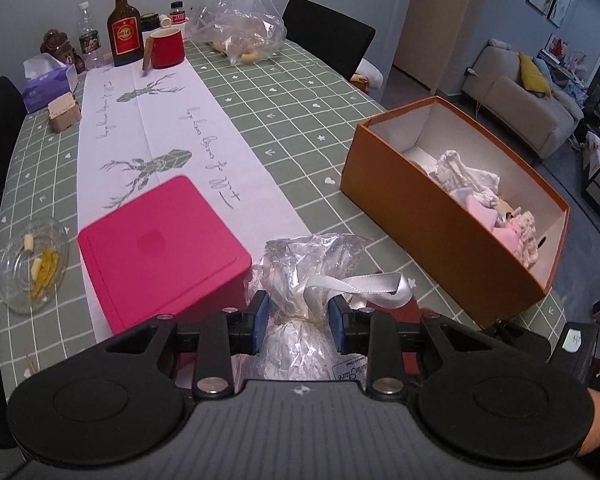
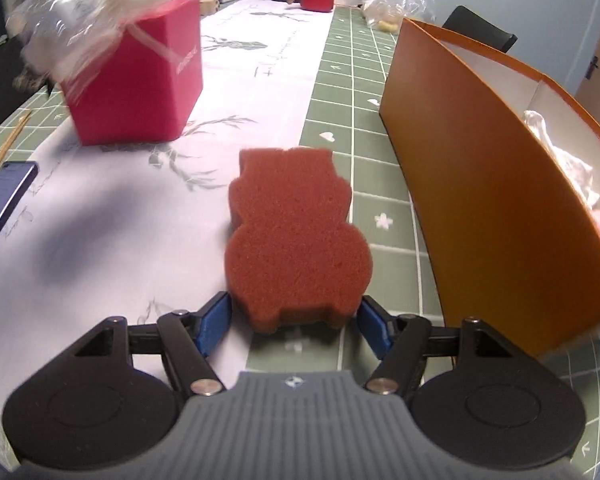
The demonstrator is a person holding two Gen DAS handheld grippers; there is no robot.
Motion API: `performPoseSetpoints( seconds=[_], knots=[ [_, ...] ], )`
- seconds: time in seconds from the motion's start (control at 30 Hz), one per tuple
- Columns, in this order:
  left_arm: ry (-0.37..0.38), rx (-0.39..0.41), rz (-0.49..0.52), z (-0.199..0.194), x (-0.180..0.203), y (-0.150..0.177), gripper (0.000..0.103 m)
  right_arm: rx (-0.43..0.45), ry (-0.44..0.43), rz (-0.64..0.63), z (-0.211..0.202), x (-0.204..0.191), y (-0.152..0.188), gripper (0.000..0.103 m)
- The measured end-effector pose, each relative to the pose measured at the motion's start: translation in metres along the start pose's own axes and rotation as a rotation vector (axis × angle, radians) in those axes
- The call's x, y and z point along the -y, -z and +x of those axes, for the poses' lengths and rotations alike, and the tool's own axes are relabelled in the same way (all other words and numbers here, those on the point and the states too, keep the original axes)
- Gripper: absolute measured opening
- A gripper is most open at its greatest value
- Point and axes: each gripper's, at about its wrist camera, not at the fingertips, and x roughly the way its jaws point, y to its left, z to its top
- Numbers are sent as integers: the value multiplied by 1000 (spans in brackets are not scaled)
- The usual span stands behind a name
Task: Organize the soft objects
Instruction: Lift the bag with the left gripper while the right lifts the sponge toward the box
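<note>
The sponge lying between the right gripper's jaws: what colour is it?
Reddish brown. The sponge shows best in the right wrist view.

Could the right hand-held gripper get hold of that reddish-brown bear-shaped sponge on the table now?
Probably yes. The reddish-brown bear-shaped sponge lies flat with its near end already between the right hand-held gripper's open blue pads, and nothing blocks it; the orange cardboard box stands clear.
</note>
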Motion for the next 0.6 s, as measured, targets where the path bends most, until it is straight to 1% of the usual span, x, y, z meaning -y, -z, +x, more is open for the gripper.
performPoseSetpoints(
  seconds=[0.03, 0.07, 0.17, 0.27, 0.3, 0.43, 0.6],
  knots=[
    [9, 1, -7, -2, -2, 8, 36, -9, -5, -17, -2, -1, 4, 88],
    [19, 6, -16, -2, -4, 13, 36, -19, -11, -33, -1, -2, 4, 93],
    [39, 26, -38, -4, -10, 26, 36, 8, 9, -50, -3, -1, 4, 94],
    [12, 35, -4, -3, -11, 30, 36, 38, 37, -27, 2, 1, -2, 95],
    [19, 35, -4, -3, -11, 30, 36, 44, 44, -14, 5, 2, -6, 95],
    [56, 52, -27, -6, -15, 33, 36, 46, 38, 45, 16, 5, -20, 95],
    [67, 32, -28, 1, -15, 42, 36, 44, 45, 53, 27, 5, -30, 95]
  ],
)
